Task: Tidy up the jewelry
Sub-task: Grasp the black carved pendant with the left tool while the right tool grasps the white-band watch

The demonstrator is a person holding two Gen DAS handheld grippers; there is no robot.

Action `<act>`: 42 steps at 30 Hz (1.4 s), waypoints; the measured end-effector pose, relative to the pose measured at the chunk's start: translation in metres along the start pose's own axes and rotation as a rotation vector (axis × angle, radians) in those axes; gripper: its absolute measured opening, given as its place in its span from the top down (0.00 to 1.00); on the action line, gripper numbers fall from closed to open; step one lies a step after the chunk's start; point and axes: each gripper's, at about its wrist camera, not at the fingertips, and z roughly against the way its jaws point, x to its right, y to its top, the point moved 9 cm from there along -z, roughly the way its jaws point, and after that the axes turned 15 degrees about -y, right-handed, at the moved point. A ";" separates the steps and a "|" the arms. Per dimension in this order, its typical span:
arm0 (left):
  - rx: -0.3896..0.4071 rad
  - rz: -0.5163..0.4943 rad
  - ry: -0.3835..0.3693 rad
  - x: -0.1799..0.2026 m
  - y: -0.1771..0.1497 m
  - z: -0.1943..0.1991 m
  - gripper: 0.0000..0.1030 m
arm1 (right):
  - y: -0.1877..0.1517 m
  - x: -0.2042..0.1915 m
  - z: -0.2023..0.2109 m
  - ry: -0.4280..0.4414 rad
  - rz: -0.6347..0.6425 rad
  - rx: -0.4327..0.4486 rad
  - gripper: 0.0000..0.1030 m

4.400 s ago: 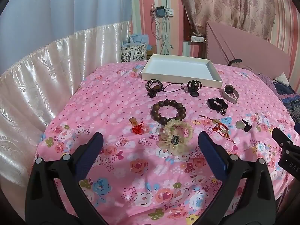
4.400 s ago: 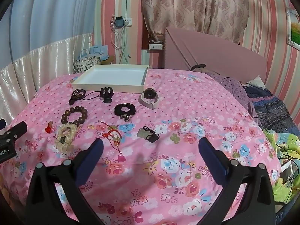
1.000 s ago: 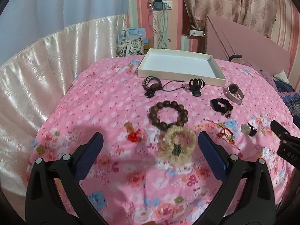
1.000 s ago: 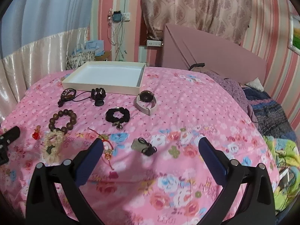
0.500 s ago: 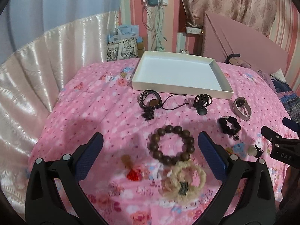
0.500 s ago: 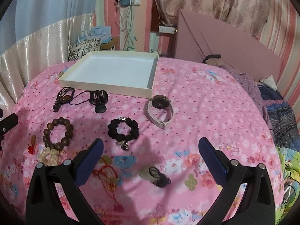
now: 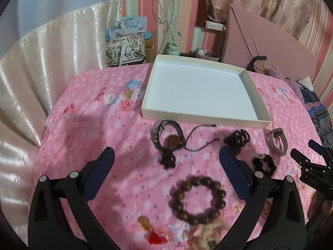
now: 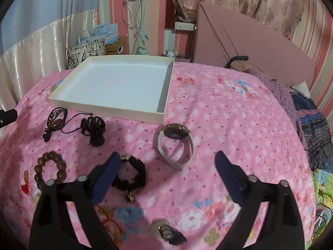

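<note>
An empty white tray (image 7: 153,95) (image 8: 108,109) lies on the pink floral bed. In front of it lie a black cord necklace with a brown pendant (image 7: 169,138) (image 8: 55,120), a black hair claw (image 7: 237,138) (image 8: 93,129), a watch with a pale strap (image 7: 277,141) (image 8: 173,143), a black scrunchie bracelet (image 7: 264,164) (image 8: 130,175) and a brown bead bracelet (image 7: 197,200) (image 8: 51,169). My left gripper (image 7: 166,169) is open above the necklace. My right gripper (image 8: 167,173) is open, just short of the watch, its left finger beside the scrunchie.
A beige scrunchie (image 7: 208,235), a red charm (image 7: 152,231) and a grey pendant (image 8: 164,231) lie nearer me. A satin curtain (image 7: 41,66) hangs left of the bed. A pink headboard (image 8: 249,48) stands behind, with bags (image 7: 124,48) by the wall.
Both grippers have moved forward and lower toward the tray. The necklace now lies between the left fingers and the watch just ahead of the right ones. Both stayed open.
</note>
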 end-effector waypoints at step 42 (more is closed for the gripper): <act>-0.182 0.008 -0.079 -0.024 -0.047 -0.102 0.68 | -0.013 -0.035 -0.089 0.034 0.041 -0.105 0.79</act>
